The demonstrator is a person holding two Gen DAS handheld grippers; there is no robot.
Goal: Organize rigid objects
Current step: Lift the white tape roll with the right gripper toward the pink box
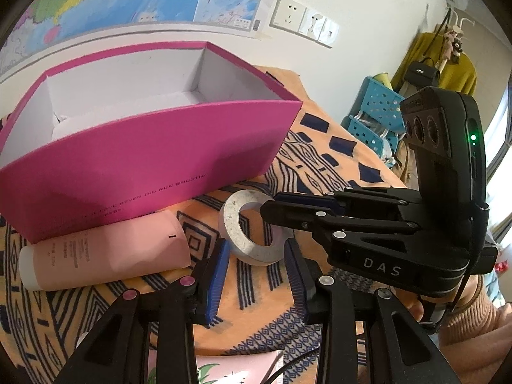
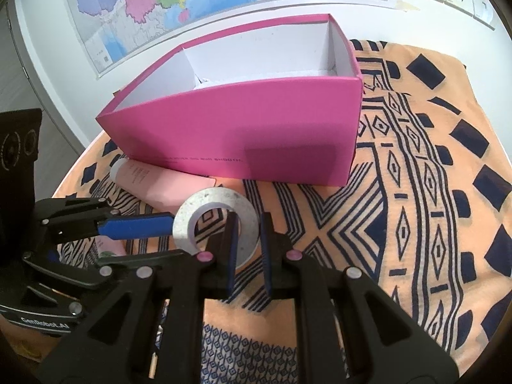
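- Your right gripper is clamped on the near rim of the grey tape roll, which stands tilted up off the patterned cloth.
- Your left gripper stands partly open, nothing between its pads.
- Pink tube lies just beyond, touching the front wall of the open magenta box.
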